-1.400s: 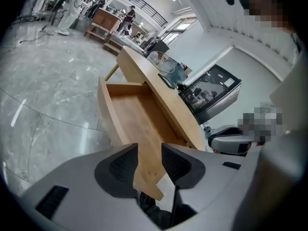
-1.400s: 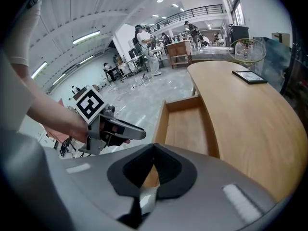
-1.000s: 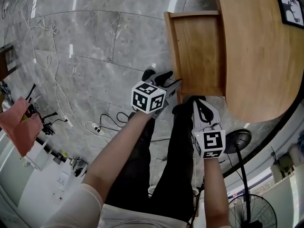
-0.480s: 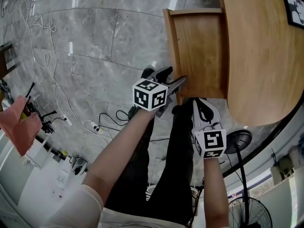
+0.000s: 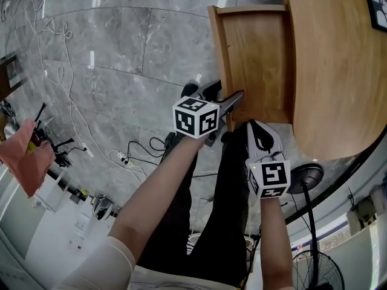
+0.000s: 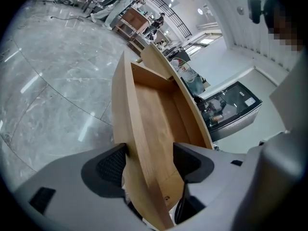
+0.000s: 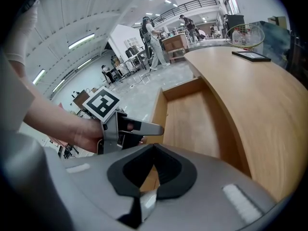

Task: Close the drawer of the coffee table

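Note:
The coffee table's wooden drawer (image 5: pixel 254 59) stands pulled out to the left from under the round tabletop (image 5: pixel 338 71). My left gripper (image 5: pixel 225 96) straddles the near end of the drawer's front panel (image 5: pixel 219 47). In the left gripper view that panel (image 6: pixel 127 114) runs between the jaws of the left gripper (image 6: pixel 149 160), which are opening; the right pad stands clear of the wood. My right gripper (image 5: pixel 253 125) hovers by the drawer's near side, shut and empty. The right gripper view shows its closed tips (image 7: pixel 154 148), the left gripper (image 7: pixel 144 128) and the empty drawer (image 7: pixel 192 119).
Cables and a power strip (image 5: pixel 124 161) lie on the grey marble floor at left. A fan's round base (image 5: pixel 305 177) stands by the table's near edge. A black framed item (image 5: pixel 378 5) lies on the tabletop. The person's dark trousers (image 5: pixel 205 210) are below the grippers.
The left gripper has slid forward over the drawer's front panel and its jaws have spread wider. The right gripper has hardly moved.

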Tool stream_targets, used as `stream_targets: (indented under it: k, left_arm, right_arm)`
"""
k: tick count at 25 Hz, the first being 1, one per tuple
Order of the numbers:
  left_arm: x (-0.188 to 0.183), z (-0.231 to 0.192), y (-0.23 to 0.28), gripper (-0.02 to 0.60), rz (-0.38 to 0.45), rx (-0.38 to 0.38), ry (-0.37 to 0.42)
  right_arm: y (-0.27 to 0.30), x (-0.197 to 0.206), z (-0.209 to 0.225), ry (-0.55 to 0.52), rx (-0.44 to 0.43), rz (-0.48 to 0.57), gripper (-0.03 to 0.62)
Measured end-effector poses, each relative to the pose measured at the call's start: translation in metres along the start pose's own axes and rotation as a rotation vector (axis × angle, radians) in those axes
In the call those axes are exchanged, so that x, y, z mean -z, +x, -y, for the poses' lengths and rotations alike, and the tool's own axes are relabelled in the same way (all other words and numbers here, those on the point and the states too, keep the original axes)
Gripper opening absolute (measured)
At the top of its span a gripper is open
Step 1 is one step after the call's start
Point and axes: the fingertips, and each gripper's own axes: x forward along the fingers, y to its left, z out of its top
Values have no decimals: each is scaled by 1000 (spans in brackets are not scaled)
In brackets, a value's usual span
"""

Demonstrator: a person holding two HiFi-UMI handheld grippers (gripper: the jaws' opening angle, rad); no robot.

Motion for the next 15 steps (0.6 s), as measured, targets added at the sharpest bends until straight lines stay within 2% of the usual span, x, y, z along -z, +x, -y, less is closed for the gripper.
stream_targets:
  k: [7,11,15]
  left_arm:
    - [-1,5,-2,313,-10,23,-39]
    - [6,17,-2,328,-24,66,-50]
    - [8,23,-2,344,-1,81,-87]
  right_arm:
    - [-6,5,-2,12,-1,16,11]
    - [-12,9,-2,19,3,16,11]
    - [-21,12,3,23,11,22,11]
